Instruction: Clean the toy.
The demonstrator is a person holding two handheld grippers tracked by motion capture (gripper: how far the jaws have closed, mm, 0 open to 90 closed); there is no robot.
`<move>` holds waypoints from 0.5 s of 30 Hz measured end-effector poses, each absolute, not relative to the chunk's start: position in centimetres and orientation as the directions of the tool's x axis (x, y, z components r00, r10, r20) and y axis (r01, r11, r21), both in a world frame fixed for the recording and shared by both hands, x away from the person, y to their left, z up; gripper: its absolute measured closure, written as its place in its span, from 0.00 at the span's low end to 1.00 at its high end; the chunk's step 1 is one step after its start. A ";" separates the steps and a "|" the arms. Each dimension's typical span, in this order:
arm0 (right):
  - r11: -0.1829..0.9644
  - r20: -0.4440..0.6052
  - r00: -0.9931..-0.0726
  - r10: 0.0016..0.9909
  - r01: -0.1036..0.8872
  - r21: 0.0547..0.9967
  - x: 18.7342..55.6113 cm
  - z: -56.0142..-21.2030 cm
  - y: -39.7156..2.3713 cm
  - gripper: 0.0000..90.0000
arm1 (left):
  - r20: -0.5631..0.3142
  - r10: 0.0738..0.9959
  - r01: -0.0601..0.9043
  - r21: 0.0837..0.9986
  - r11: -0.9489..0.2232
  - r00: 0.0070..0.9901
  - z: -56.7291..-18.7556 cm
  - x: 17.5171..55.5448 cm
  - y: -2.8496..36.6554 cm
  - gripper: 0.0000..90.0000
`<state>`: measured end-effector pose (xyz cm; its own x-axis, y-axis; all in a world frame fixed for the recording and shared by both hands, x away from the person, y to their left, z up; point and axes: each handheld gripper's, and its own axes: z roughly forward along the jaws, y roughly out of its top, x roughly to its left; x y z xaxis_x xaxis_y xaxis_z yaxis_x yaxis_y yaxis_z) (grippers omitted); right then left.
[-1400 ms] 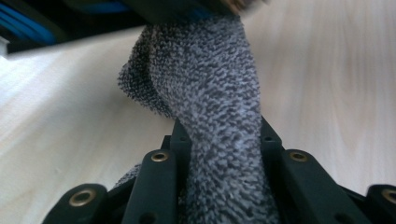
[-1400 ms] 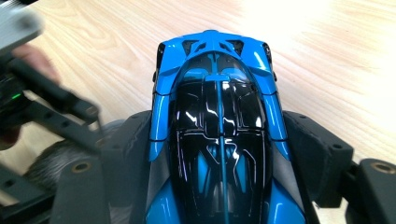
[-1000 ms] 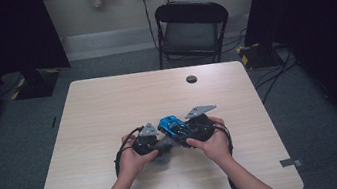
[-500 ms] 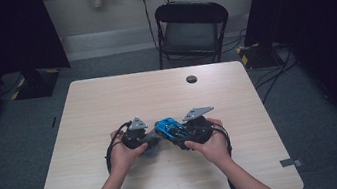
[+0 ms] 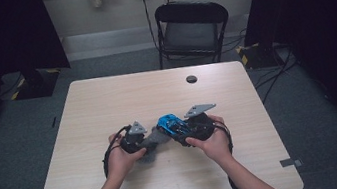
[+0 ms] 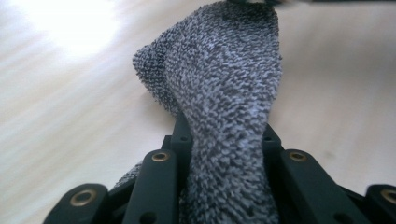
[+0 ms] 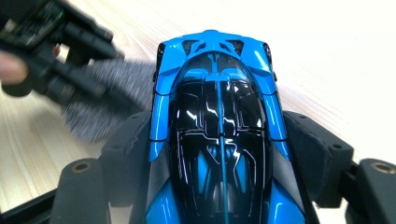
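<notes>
Here, a glossy blue-and-black toy car (image 7: 218, 135) beside speckled grey cloth (image 6: 224, 107).

High view looks down and forward over the desk (image 5: 107, 103). Both gripper views sit close, apparently facing each other, sharing the grey cloth (image 6: 224, 93).
</notes>
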<state>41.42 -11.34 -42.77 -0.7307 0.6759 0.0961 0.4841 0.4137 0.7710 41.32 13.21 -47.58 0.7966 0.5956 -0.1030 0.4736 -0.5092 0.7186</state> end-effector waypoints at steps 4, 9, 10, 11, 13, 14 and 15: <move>0.403 0.098 -0.721 0.686 0.489 0.774 41.8 -42.6 -11.4 0.31 | -0.148 0.526 0.452 0.727 -0.517 0.838 -47.7 40.1 10.9 0.77; 0.402 0.100 -0.717 0.690 0.494 0.771 41.9 -42.8 -11.2 0.31 | -0.152 0.479 0.423 0.735 -0.529 0.864 -47.7 39.3 9.1 0.77; 0.402 0.100 -0.716 0.691 0.496 0.770 41.8 -43.0 -11.2 0.31 | -0.158 0.480 0.426 0.739 -0.523 0.863 -47.8 39.4 9.0 0.77; 0.402 0.101 -0.717 0.690 0.495 0.770 41.8 -43.0 -11.2 0.31 | -0.174 0.484 0.437 0.743 -0.507 0.857 -47.8 39.5 9.0 0.77; 0.401 0.108 -0.719 0.686 0.498 0.769 41.6 -43.3 -11.2 0.31 | -0.195 0.489 0.451 0.749 -0.486 0.850 -47.9 39.7 9.1 0.77; 0.403 0.108 -0.721 0.685 0.498 0.768 41.5 -43.4 -11.2 0.31 | -0.194 0.491 0.452 0.749 -0.485 0.849 -47.9 39.7 9.1 0.77; 0.407 0.105 -0.722 0.684 0.497 0.767 41.5 -43.4 -11.1 0.31 | -0.185 0.496 0.449 0.748 -0.490 0.849 -48.0 39.8 9.2 0.77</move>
<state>41.46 -11.12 -43.42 -0.7216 0.6843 0.1049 0.4970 0.4066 0.7666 39.83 9.22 -47.95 0.8485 0.4958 -0.1849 0.4490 -0.4895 0.7475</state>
